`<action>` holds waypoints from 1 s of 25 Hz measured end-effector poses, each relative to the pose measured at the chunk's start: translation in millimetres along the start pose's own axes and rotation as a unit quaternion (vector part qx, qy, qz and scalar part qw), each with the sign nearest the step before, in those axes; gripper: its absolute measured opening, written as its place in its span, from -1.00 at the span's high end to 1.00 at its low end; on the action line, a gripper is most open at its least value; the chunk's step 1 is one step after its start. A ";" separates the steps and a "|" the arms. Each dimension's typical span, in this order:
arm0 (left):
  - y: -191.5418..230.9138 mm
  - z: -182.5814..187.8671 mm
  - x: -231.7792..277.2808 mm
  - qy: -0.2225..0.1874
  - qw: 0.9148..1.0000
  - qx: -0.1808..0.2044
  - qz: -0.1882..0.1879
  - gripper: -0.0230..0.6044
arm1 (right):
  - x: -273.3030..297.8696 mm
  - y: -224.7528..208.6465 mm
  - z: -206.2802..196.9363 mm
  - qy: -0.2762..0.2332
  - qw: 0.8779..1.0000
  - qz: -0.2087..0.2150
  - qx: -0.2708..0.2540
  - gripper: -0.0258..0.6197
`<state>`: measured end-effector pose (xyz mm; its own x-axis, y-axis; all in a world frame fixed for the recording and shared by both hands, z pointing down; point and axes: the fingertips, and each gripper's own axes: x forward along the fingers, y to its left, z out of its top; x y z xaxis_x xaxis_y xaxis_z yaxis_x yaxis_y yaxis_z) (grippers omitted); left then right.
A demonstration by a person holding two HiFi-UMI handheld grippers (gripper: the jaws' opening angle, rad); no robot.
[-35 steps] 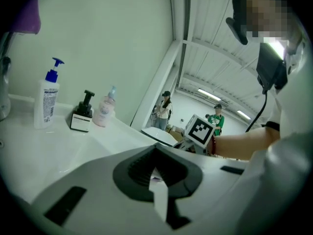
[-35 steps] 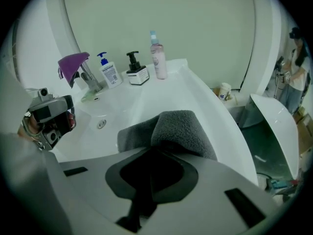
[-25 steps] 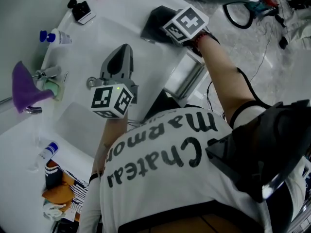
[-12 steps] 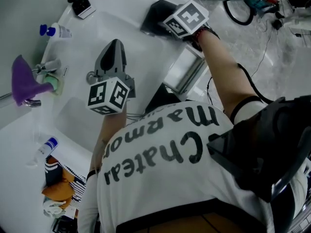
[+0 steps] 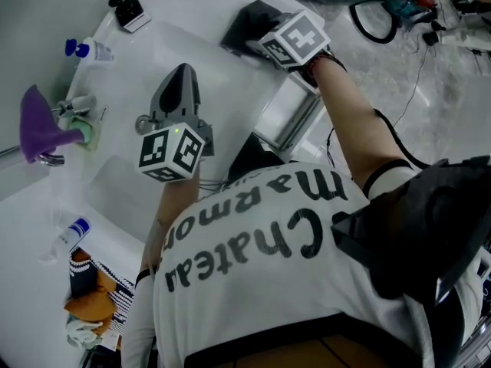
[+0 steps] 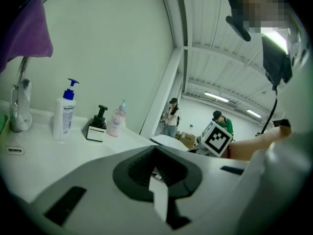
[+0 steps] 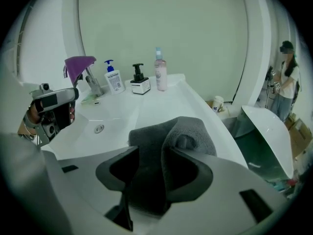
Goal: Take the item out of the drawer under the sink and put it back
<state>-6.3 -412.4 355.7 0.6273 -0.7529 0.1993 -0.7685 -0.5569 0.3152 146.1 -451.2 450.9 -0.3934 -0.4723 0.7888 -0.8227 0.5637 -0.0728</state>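
A dark grey folded towel (image 5: 242, 26) lies on the white counter (image 5: 192, 29) at the far right of the sink. My right gripper (image 7: 146, 173) points down at the towel (image 7: 172, 140). Its jaws have just been opening and now stand apart, with a raised fold of the towel between them. In the head view its marker cube (image 5: 295, 38) hides the jaws. My left gripper (image 5: 182, 73) hovers over the sink basin near the drain (image 5: 143, 125); its jaws are shut on nothing (image 6: 155, 174). Below the counter's edge the drawer (image 5: 289, 119) stands pulled out.
A faucet with a purple cloth (image 5: 37, 129) draped on it stands at the left. A white pump bottle (image 5: 89, 50), a black dispenser (image 5: 128, 14) and a pink bottle (image 7: 160, 71) line the back of the counter. Cables (image 5: 383, 21) lie on the floor.
Both grippers keep their places: the right one over the towel, the left one over the basin. Only the head view has shifted slightly.
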 end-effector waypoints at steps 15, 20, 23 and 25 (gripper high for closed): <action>-17.5 2.0 -9.9 -0.008 1.000 0.005 -0.002 0.90 | -31.9 -23.5 6.0 -0.056 0.997 -0.048 0.025 0.14; -18.9 -2.7 -16.7 -0.003 1.000 0.008 0.024 0.90 | -48.0 -29.0 -2.0 -0.070 0.994 -0.054 0.059 0.31; -22.4 -6.3 -22.1 0.003 1.000 0.007 0.031 0.90 | -60.5 -41.7 -4.9 -0.090 0.988 -0.091 0.089 0.55; -28.4 -5.2 -25.2 -0.002 1.000 0.002 0.025 0.90 | -71.2 -48.5 -2.9 -0.116 0.981 -0.111 0.109 0.82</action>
<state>0.4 -375.7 346.5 0.5872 -0.7813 0.2118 -0.7997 -0.5194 0.3012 215.2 -442.9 400.0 -0.2565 -0.7226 0.6419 -0.9568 0.2838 -0.0628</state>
